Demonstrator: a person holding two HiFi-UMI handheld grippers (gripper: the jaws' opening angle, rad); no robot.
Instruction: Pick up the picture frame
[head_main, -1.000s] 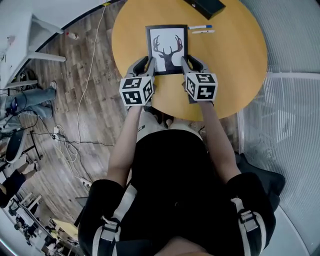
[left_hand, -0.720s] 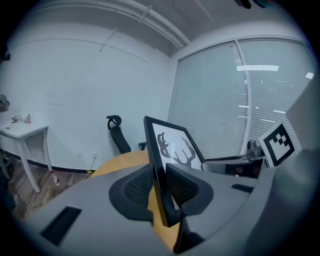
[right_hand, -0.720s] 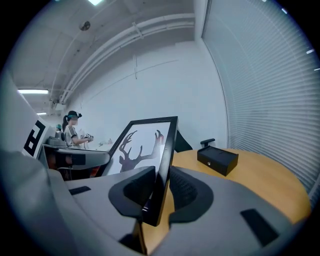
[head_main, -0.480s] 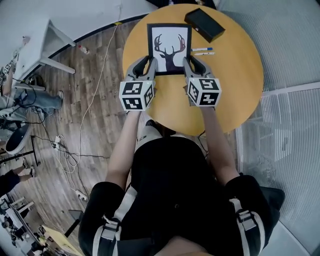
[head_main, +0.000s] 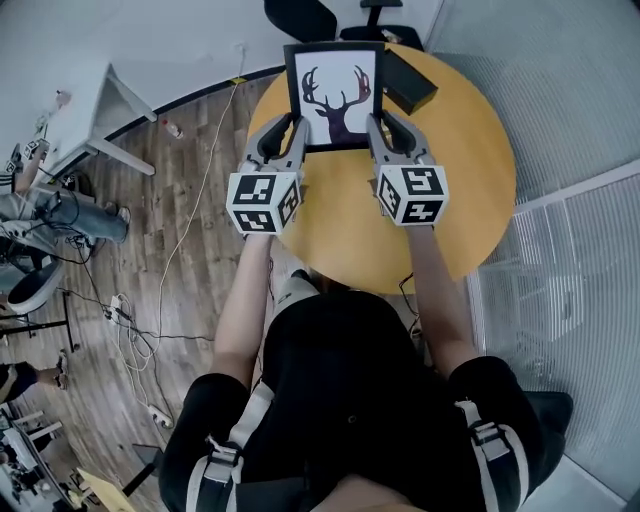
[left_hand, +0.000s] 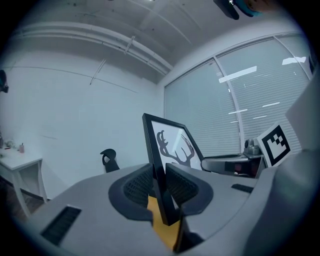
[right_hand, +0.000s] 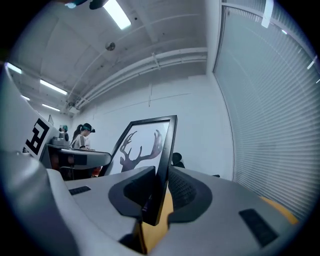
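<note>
The picture frame (head_main: 333, 95), black-edged with a dark deer-antler print on white, hangs in the air above the far side of the round wooden table (head_main: 340, 220). My left gripper (head_main: 290, 128) is shut on its lower left edge and my right gripper (head_main: 376, 128) holds its lower right edge. In the left gripper view the frame (left_hand: 172, 145) stands upright between the pads of the left gripper (left_hand: 159, 182). In the right gripper view the frame (right_hand: 142, 145) sits between the pads of the right gripper (right_hand: 157, 192), whose jaws are opening slightly while still gripping the edge.
A black box (head_main: 410, 85) lies on the table just right of the frame. A black office chair (head_main: 300, 18) stands beyond the table, and a white desk (head_main: 90, 100) at the left. Cables (head_main: 130, 300) trail over the wooden floor. A blind-covered glass wall (head_main: 580, 150) runs along the right.
Both grippers have risen together with the frame, lifting it off the table and tipping it toward upright. It now overlaps the table's far edge and the black box.
</note>
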